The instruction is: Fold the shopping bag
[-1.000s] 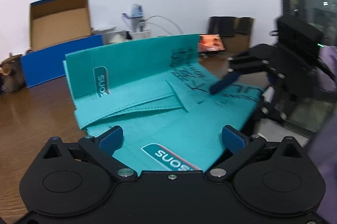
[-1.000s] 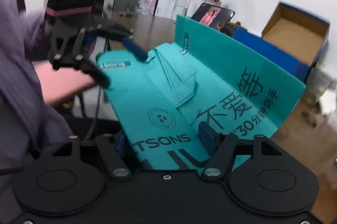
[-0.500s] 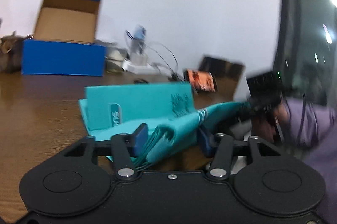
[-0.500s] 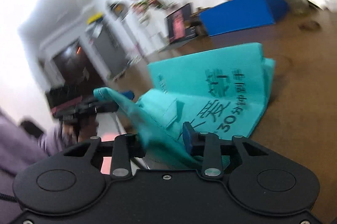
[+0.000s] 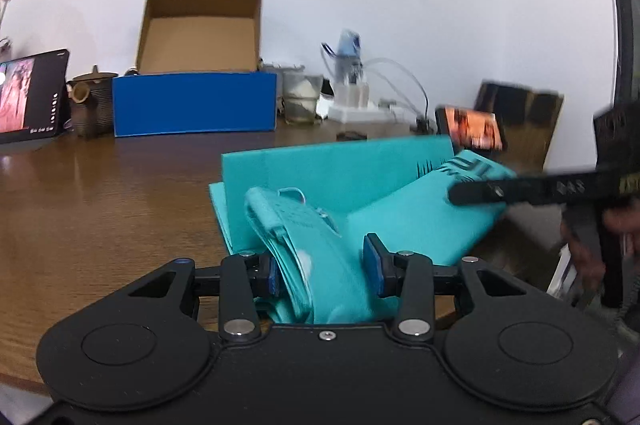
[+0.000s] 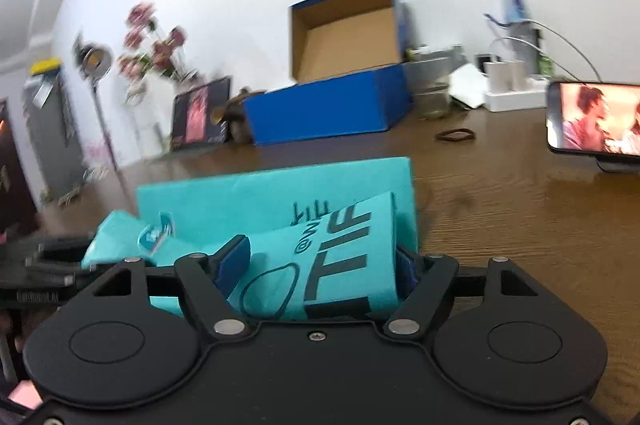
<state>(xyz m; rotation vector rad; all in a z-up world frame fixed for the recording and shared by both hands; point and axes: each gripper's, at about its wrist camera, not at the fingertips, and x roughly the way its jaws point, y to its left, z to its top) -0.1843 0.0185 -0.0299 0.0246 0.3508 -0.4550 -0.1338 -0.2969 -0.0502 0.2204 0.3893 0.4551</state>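
Fold in progress: near edge of the shopping bag lifted and carried over toward the blue box.

Both tools grip the teal bag's near edge, the left gripper with jaws narrowed on a bunched corner with the handles, the right gripper with jaws pinching the printed corner; the bag's far panel stands upright on the desk, on the near side of the blue box. Judged from this, the step in hand is the second fold, and the next move calls for laying the held edge down evenly against that upright panel, keeping both corners level so the fold doesn't skew. Compared with a second ago, the bag no longer lies spread flat with jaws wide; its edge is gathered and raised.
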